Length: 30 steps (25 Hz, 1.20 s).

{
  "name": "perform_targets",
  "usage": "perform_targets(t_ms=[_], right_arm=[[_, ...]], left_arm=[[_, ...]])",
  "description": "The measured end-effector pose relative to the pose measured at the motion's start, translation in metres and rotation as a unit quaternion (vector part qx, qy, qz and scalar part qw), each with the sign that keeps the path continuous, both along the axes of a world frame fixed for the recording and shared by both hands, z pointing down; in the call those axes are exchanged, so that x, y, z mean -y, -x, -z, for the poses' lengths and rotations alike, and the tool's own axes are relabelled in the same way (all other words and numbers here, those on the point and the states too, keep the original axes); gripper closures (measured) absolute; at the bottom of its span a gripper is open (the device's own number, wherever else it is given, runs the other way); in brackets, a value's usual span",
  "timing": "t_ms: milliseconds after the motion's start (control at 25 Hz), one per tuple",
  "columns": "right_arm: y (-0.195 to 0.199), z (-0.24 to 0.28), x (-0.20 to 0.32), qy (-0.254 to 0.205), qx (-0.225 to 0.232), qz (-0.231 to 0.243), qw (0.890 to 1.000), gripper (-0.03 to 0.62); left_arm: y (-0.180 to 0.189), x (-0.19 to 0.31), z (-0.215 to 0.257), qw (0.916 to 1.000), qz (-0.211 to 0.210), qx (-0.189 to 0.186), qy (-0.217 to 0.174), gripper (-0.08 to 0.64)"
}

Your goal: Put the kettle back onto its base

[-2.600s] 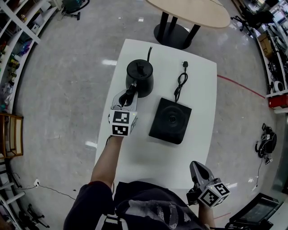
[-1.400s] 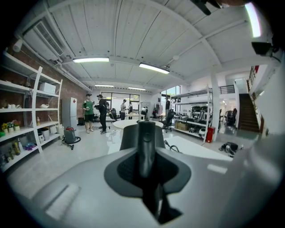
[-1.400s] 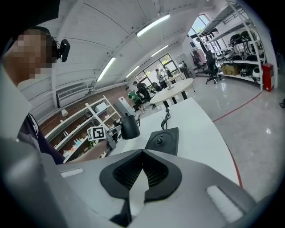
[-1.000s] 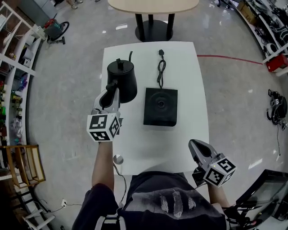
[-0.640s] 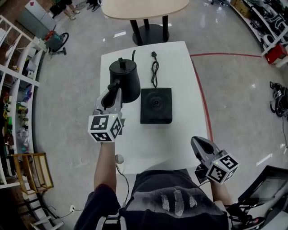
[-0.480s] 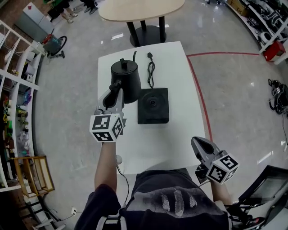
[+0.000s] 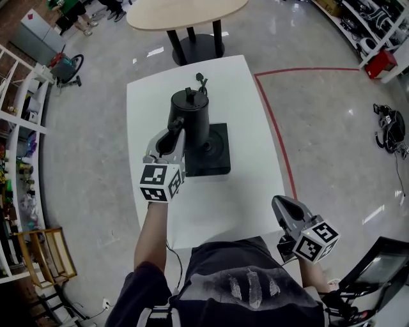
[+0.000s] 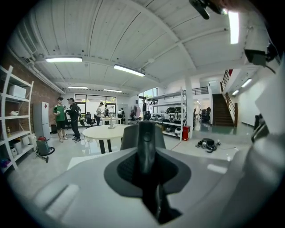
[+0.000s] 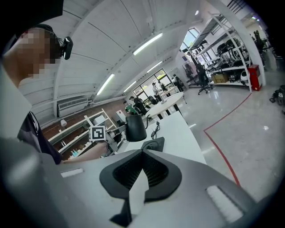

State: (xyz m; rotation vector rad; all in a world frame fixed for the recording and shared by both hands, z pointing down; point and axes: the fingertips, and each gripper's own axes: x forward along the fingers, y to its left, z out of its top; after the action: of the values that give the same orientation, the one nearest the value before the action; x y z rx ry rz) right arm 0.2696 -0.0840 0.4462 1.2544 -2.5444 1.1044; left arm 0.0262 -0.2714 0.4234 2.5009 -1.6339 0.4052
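Observation:
The black kettle (image 7: 192, 115) hangs by its handle (image 8: 146, 147) in my left gripper (image 7: 177, 129), which is shut on that handle. In the head view the kettle overlaps the left part of the flat black base (image 7: 216, 153) on the white table (image 7: 246, 89). Whether it touches the base I cannot tell. The right gripper view shows the kettle (image 9: 135, 128) just left of the base (image 9: 154, 143). My right gripper (image 7: 280, 204) is shut and holds nothing, by the table's near right corner. The base's cord and plug (image 7: 201, 79) lie behind the kettle.
A round wooden table (image 7: 185, 13) on a black foot stands beyond the white table. A red line (image 7: 275, 128) runs along the floor at the right. White shelves (image 7: 19, 96) line the left side. Several people (image 8: 67, 118) stand far off.
My left gripper has carried the kettle to the right, from beside the base to over its left part. The right gripper has barely shifted.

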Motion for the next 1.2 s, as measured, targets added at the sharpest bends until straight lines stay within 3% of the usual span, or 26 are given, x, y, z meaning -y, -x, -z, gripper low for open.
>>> perform_targets(t_ms=[320, 920, 1200], right_arm=[[0.002, -0.008, -0.001, 0.007, -0.011, -0.004, 1.000, 0.592], [0.000, -0.015, -0.007, 0.026, -0.051, 0.000, 0.998, 0.592], [-0.003, -0.015, -0.009, 0.038, -0.060, 0.001, 0.997, 0.592]], left_arm=[[-0.018, -0.002, -0.027, 0.9994, -0.032, -0.003, 0.013, 0.512], [-0.036, -0.002, -0.052, 0.9981, -0.046, -0.037, 0.017, 0.512], [-0.043, -0.005, -0.052, 0.9977, -0.046, -0.049, -0.001, 0.512]])
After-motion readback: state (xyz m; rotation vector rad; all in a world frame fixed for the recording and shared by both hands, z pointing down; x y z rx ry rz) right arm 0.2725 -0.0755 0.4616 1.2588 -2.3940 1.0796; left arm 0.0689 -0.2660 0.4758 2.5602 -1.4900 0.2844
